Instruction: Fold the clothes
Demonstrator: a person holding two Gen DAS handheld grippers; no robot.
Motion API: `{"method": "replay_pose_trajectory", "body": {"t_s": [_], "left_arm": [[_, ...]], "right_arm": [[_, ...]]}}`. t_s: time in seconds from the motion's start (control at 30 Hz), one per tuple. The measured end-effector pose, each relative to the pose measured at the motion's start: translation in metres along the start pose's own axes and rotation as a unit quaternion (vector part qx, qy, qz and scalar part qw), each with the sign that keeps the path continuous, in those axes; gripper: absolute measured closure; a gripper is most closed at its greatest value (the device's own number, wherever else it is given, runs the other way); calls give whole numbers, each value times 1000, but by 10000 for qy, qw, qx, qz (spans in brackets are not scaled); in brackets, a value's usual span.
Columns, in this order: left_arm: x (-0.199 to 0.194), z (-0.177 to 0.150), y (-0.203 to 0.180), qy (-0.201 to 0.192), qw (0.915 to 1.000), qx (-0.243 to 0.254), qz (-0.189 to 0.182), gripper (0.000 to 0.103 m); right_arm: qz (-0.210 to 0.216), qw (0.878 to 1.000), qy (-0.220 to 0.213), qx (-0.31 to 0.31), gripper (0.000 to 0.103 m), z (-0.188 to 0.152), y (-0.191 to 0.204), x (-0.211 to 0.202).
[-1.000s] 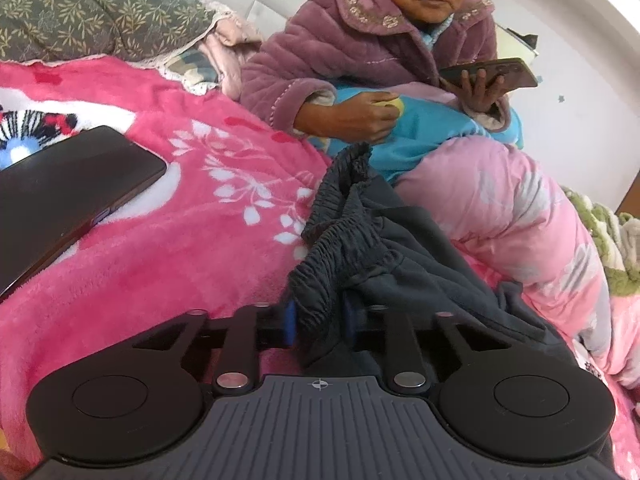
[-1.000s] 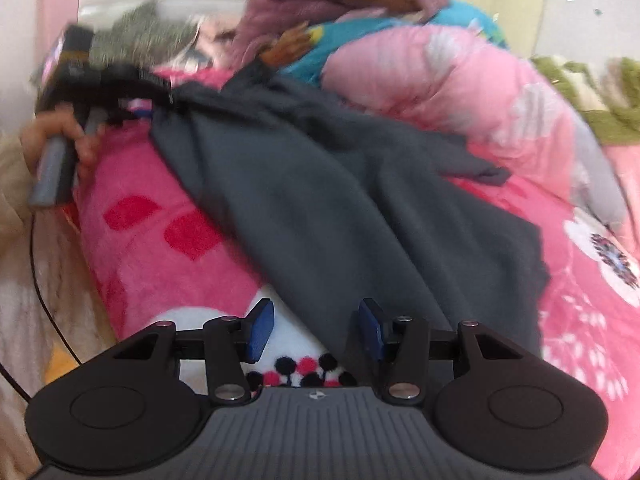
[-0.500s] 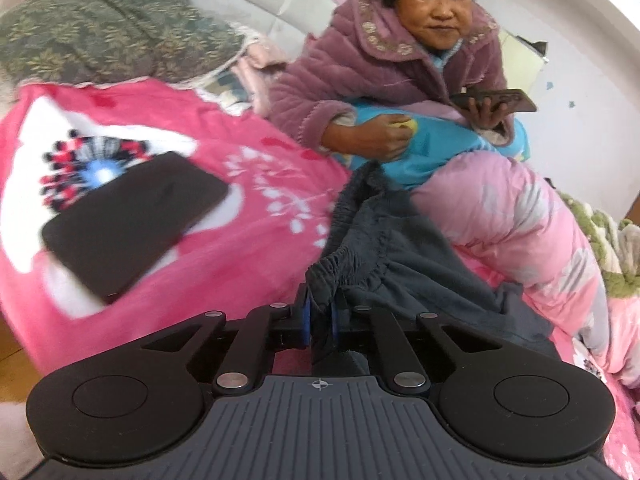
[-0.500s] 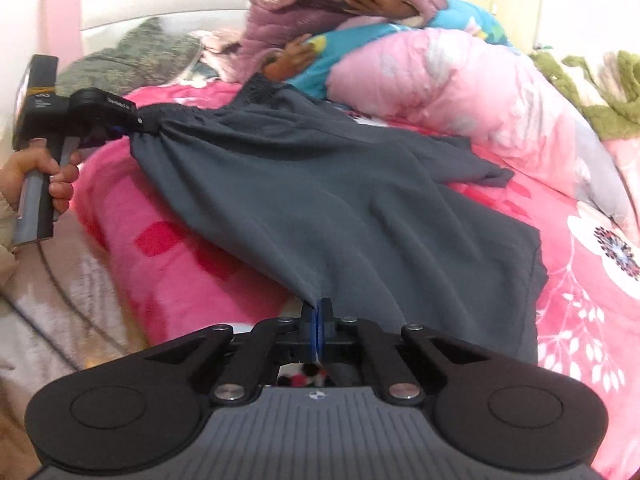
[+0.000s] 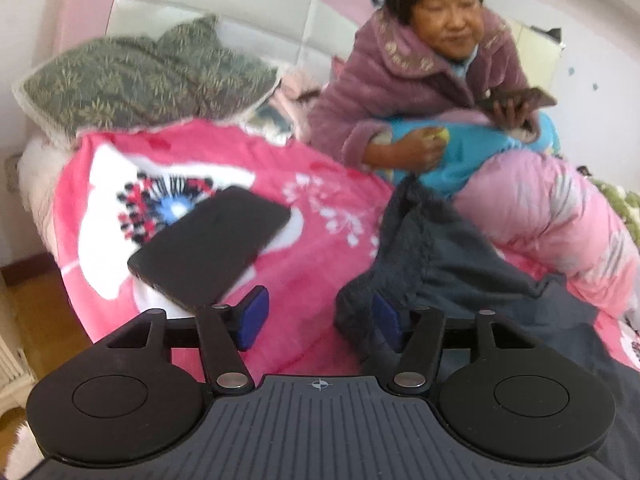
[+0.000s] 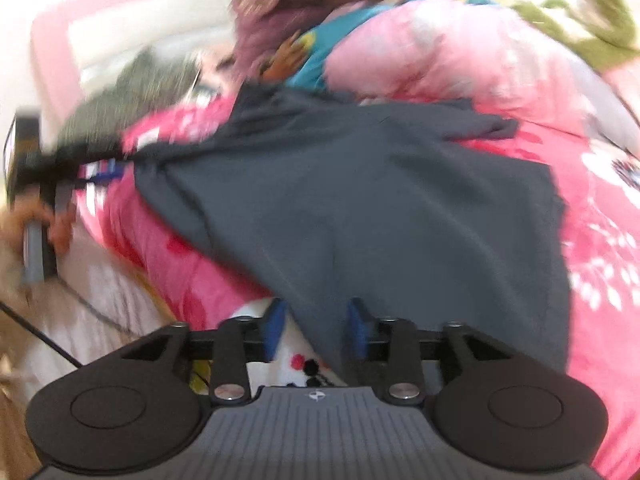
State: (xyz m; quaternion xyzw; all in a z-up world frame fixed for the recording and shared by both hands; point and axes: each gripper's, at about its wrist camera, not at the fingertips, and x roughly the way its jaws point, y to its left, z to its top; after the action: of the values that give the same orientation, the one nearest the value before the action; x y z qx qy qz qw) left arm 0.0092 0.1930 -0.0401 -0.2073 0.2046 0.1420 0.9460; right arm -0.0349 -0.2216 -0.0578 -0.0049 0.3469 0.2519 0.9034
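Left wrist view: left gripper [image 5: 318, 320] fingers opening, bunched waistband of dark grey trousers [image 5: 432, 256] against right finger only, unclamped; black tablet [image 5: 212, 248] far left on pink blanket [image 5: 320, 264].

Right wrist view: right gripper [image 6: 316, 330] fingers opening, trouser hem [image 6: 320, 320] loose between, trousers spread on bed. Risk: released cloth slumping, creasing before fold.

We find bare pink blanket [image 5: 304, 240] between the black phone [image 5: 212, 248] and the dark trousers [image 5: 460, 264] — room to pass. Beyond, a seated person [image 5: 404, 92] and the rolled pink quilt [image 5: 560, 224] block the far side.
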Motion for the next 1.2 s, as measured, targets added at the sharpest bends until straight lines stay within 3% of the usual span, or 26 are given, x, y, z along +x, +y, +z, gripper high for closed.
{"method": "replay_pose_trajectory", "body": {"t_s": [0.13, 0.2, 0.37, 0.47, 0.63, 0.8, 0.87, 0.93, 0.97, 1.0, 1.2], "left_arm": [[-7, 9, -18, 77, 9932, 49, -1161, 41], [-5, 13, -39, 56, 9884, 290, -1490, 35], [32, 20, -83, 236, 9800, 468, -1920, 35], [69, 21, -103, 531, 9775, 515, -1974, 35], [110, 5, -113, 1024, 9760, 811, -1740, 35], [121, -7, -102, 1138, 9762, 822, -1653, 35], [120, -7, -100, 1096, 9760, 831, -1690, 35], [122, -5, -98, 1105, 9759, 800, -1704, 35], [123, -5, -97, 1142, 9757, 755, -1713, 35], [124, -4, -97, 1171, 9755, 718, -1717, 35], [123, -2, -99, 1212, 9755, 734, -1683, 35]], "right_arm": [[43, 9932, -333, 1111, 59, -1, -43, -29], [-29, 9834, -402, 1767, 58, -1, -70, -37], [-359, 9568, -503, 2840, 57, 8, -122, -49], [-664, 9445, -472, 3182, 54, 20, -146, -45], [-794, 9279, -157, 3638, 54, 48, -189, -7], [-851, 9254, 113, 3692, 53, 79, -214, 52], [-843, 9296, 200, 3584, 54, 90, -220, 74], [-975, 9382, 217, 3314, 63, 98, -216, 90], [-1023, 9450, 203, 3101, 86, 101, -210, 95], [-1111, 9486, 219, 2954, 95, 104, -204, 97], [-1845, 9470, -391, 2601, 98, 104, -180, 68]]}}
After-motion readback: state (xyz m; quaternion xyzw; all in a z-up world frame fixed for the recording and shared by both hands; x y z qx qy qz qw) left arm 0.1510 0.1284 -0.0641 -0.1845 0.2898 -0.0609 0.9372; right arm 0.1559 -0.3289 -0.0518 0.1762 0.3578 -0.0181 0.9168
